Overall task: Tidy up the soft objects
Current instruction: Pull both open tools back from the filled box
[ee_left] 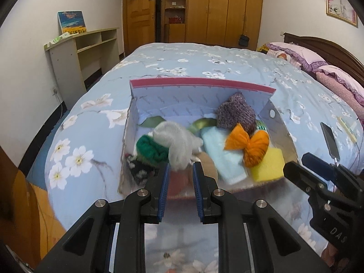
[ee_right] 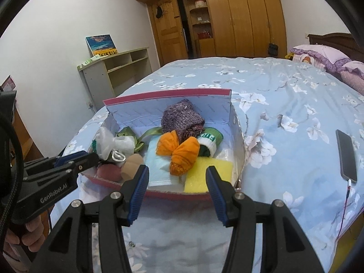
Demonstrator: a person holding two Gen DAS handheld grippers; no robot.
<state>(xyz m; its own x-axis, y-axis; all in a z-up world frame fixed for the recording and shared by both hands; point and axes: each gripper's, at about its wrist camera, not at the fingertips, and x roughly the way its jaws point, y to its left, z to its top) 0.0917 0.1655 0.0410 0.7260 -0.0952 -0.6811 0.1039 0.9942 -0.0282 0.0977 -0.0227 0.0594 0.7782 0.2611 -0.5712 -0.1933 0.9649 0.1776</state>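
Left tool [ee_left: 180, 167] pinches the white mesh cloth [ee_left: 175, 144] over the box [ee_left: 200, 84] on the bed [ee_left: 204, 59]; right tool [ee_right: 177, 170] gapes wide, empty, nearby.

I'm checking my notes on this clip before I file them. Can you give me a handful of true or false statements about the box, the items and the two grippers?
1. The box sits on the bed. True.
2. The orange bundle lies outside the box. False: it is inside, partly over the yellow sponge.
3. The right gripper has its jaws wide open, holding nothing. True.
4. The purple knit is at the box's near edge. False: it rests against the far wall.
5. A phone lies on the bed right of the box. True.
6. The left gripper is far from the white cloth. False: its tips are at the cloth.
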